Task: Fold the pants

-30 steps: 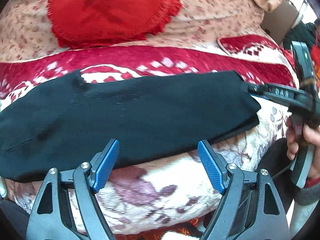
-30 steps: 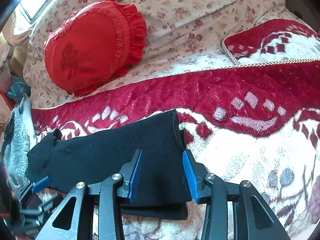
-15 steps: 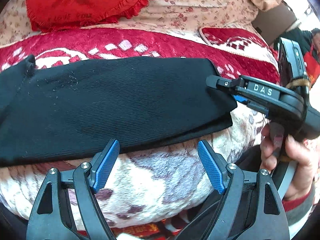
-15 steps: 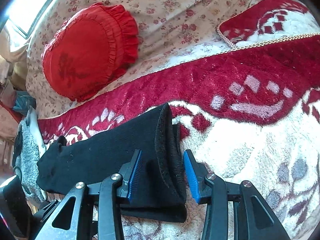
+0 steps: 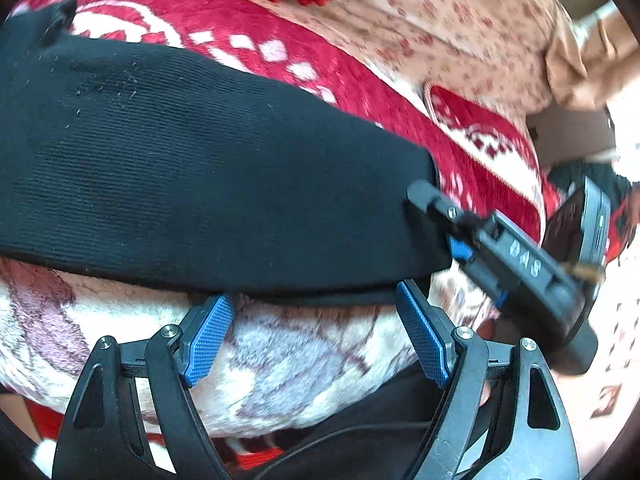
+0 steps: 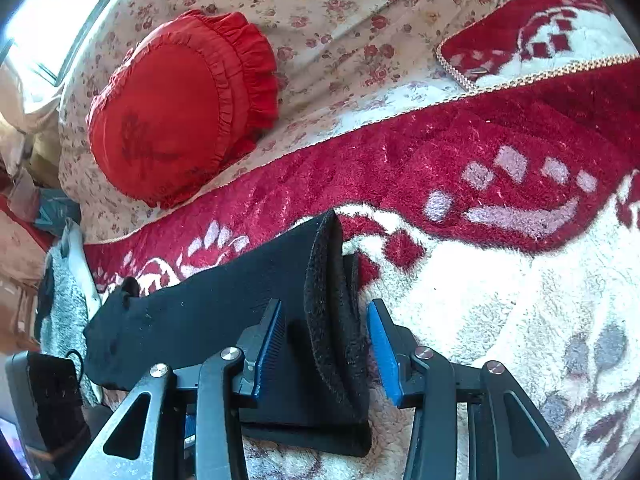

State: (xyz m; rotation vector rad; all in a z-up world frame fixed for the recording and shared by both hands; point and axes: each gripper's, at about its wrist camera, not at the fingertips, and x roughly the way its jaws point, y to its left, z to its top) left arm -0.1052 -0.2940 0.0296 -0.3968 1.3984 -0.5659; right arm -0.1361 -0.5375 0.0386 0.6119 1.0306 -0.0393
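2 grippers at black pants (image 5: 208, 184) lying on red-white blanket (image 6: 500, 288). Left gripper (image 5: 316, 334) jaws apart, at pants' near edge. Right gripper (image 6: 326, 354) pinches lifted pants end. Red cushion (image 6: 176, 108) behind.

Pretty bright daylight in both views. In the right wrist view the upper left corner is blown out white, so light seems to come from that side, and the red blanket (image 6: 460, 148) has a sheen. The left wrist view is smeared with motion blur toward the right, where the right gripper (image 5: 432, 216) looks soft. The black pants (image 5: 200, 184) keep their knit texture. Heavy fisheye bending, dark corners all round.
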